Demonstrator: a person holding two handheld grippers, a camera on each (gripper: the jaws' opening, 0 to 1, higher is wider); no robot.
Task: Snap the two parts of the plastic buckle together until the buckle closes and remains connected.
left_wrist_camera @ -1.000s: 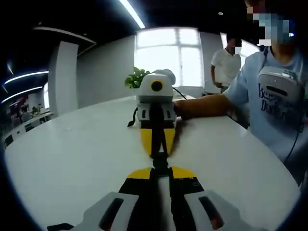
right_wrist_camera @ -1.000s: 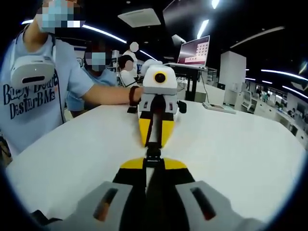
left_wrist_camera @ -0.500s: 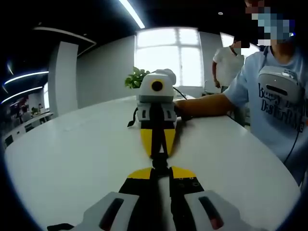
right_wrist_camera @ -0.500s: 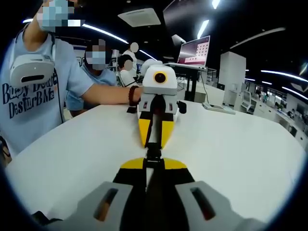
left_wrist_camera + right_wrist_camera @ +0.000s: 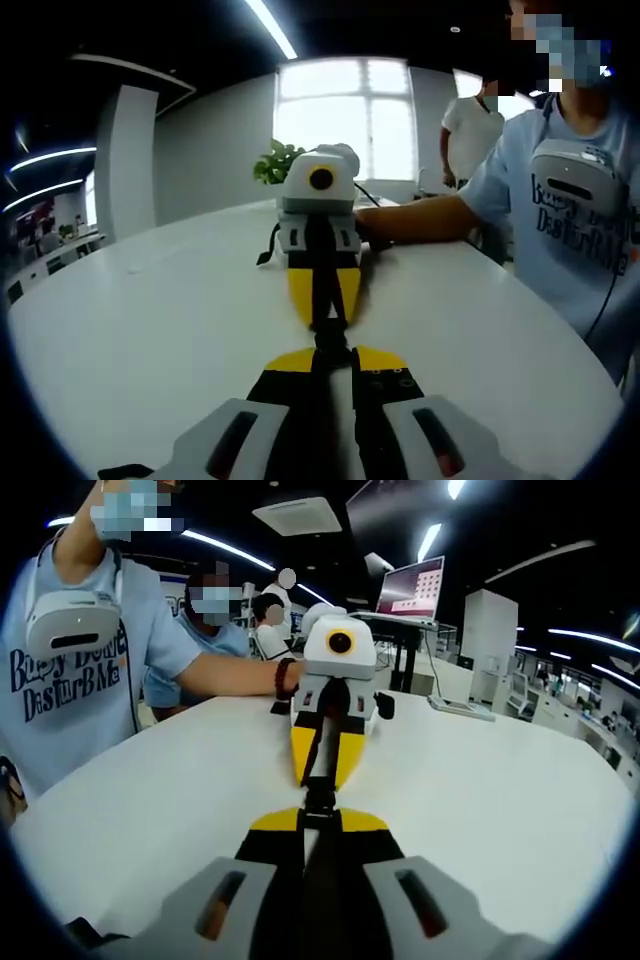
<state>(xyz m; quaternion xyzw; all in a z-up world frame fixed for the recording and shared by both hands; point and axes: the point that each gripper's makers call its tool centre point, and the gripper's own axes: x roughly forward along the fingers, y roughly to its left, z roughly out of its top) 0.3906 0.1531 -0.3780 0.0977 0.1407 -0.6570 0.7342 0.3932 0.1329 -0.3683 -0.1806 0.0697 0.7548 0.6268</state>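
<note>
Black buckle (image 5: pixel 331 345) pinched between both grippers' pressed fingers, mid white table (image 5: pixel 150 330); bare tabletop all round

left gripper (image 5: pixel 332 352): low over the desk, fingers drawn together, tips facing the other gripper.
right gripper (image 5: pixel 320 815): opposite, nose to nose, fingers closed.
person's forearm (image 5: pixel 425 218): stretched along the desk behind the right gripper.
</note>
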